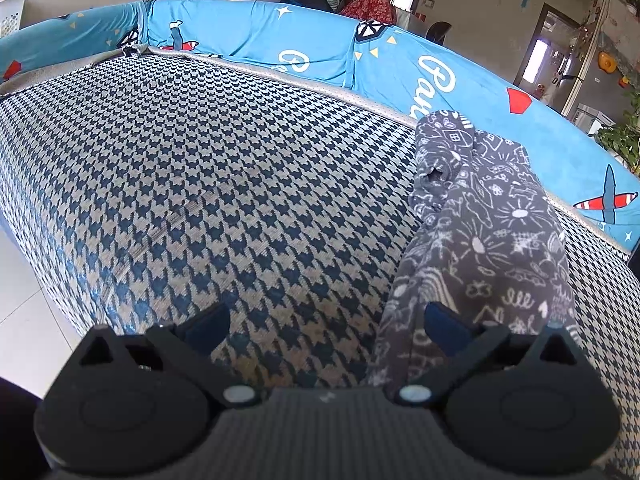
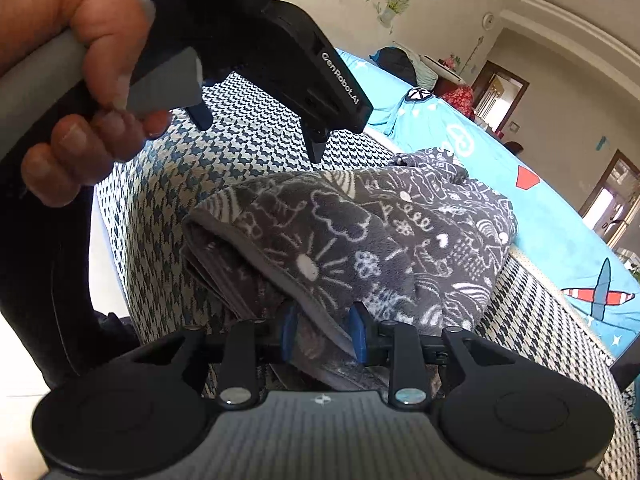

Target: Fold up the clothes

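Observation:
A grey fleece garment with white doodle print lies folded in layers on the houndstooth sofa seat. My right gripper is shut on the garment's near folded edge. In the left wrist view the garment lies at the right. My left gripper is open and empty, with its right finger over the garment's left edge. It also shows in the right wrist view, held above the seat just left of and beyond the garment.
The sofa seat stretches wide to the left of the garment. A blue printed sofa back runs along the far side. White tiled floor lies off the seat's left edge. Doors and plants stand at the far right.

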A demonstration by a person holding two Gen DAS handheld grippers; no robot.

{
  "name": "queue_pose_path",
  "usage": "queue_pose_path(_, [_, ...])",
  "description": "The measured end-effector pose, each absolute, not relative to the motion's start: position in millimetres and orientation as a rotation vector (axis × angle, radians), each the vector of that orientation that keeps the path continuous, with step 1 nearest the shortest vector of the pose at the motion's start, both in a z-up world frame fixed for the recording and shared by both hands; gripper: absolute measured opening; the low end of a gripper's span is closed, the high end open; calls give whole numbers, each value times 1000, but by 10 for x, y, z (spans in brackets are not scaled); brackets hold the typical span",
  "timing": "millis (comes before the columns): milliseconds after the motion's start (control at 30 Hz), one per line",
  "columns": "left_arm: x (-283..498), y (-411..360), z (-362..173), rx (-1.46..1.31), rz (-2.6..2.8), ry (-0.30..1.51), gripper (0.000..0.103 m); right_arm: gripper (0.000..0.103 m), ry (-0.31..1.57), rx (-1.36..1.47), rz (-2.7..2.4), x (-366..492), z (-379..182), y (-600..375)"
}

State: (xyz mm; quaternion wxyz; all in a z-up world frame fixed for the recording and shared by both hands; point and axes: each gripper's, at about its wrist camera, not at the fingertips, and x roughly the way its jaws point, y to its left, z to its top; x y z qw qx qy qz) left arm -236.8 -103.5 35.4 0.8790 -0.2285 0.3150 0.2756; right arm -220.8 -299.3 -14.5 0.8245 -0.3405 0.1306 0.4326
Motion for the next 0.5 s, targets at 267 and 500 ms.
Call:
queue_pose_path(267, [-2371, -1061, 384, -467, 580, 637, 103, 6, 367, -604, 991, -2255, 55, -3097])
queue_pose_path(500, [-2286, -1216, 399, -406, 546, 636, 103, 6, 401, -645, 1012, -2330, 3, -3131])
